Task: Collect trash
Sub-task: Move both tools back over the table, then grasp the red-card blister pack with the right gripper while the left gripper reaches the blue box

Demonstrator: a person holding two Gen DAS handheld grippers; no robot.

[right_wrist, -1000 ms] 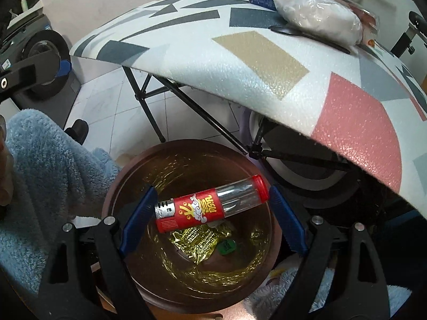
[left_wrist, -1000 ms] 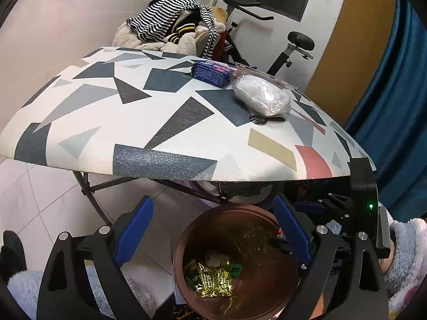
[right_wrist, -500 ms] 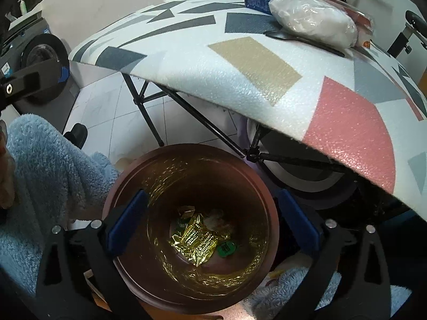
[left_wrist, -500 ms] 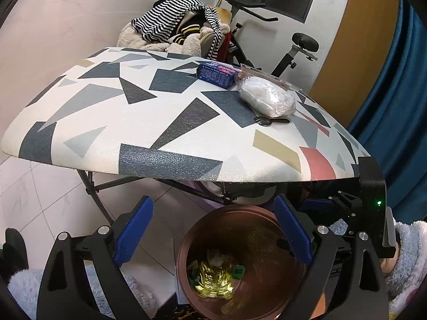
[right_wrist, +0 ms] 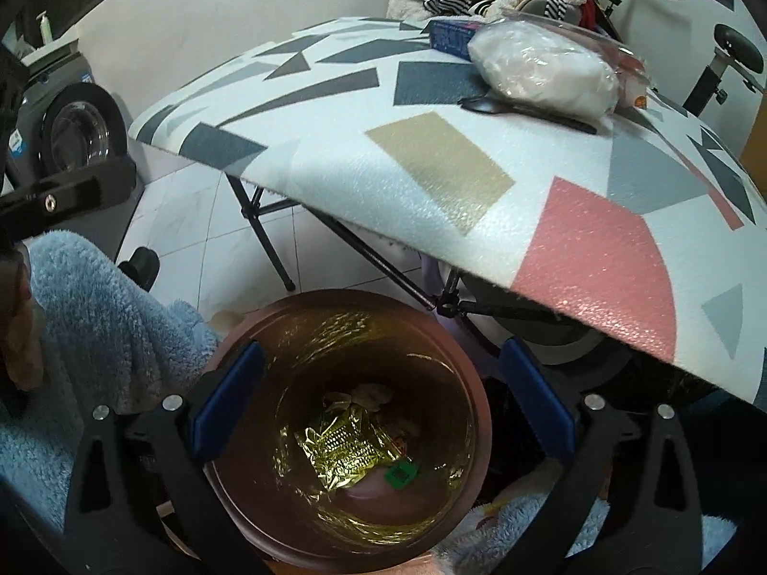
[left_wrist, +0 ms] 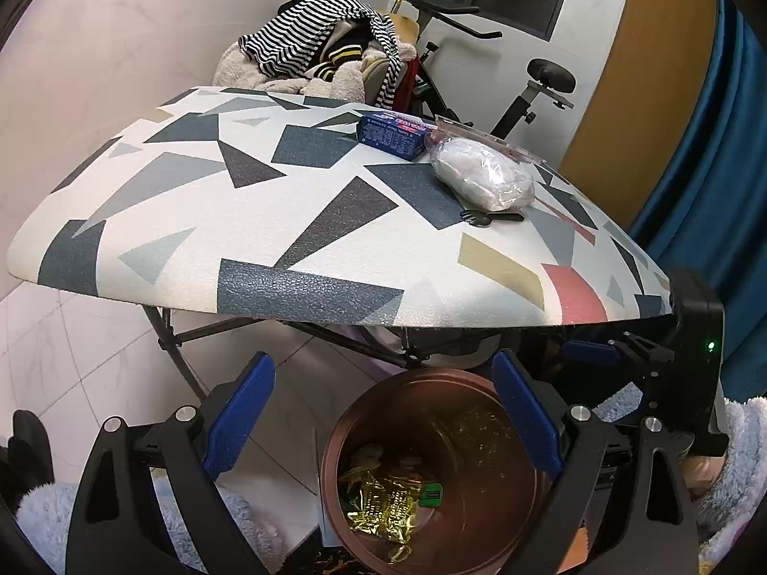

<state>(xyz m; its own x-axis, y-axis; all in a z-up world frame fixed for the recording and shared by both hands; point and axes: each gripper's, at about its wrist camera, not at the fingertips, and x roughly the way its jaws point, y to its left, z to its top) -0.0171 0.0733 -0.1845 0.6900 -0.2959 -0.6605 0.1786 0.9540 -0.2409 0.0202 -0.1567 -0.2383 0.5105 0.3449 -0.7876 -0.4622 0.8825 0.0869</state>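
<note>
A copper-coloured bin (left_wrist: 479, 479) (right_wrist: 472, 412) stands on the floor below the table edge, with gold foil wrappers (right_wrist: 345, 448) (left_wrist: 383, 508) and scraps inside. My right gripper (right_wrist: 378, 402) is open and empty above the bin mouth. My left gripper (left_wrist: 383, 412) is open and empty, above the bin's left rim. On the patterned table (left_wrist: 239, 220) (right_wrist: 431, 158) lie a blue box (left_wrist: 393, 134) (right_wrist: 448, 38), a clear bag of white stuff (left_wrist: 484, 179) (right_wrist: 541, 67) and a black plastic spoon (left_wrist: 489, 218) (right_wrist: 522, 108).
Black folding legs (right_wrist: 268, 235) stand under the table. A pile of clothes (left_wrist: 326, 62) and an exercise bike (left_wrist: 537, 86) are behind it. A blue curtain (left_wrist: 709, 167) hangs at right. A washing machine (right_wrist: 72, 129) is at left. Blue fleece sleeves (right_wrist: 96, 316) flank the bin.
A second ago my right gripper held a red-labelled tube over the bin; it opened and the tube dropped out of sight. Both grippers have risen slightly.
</note>
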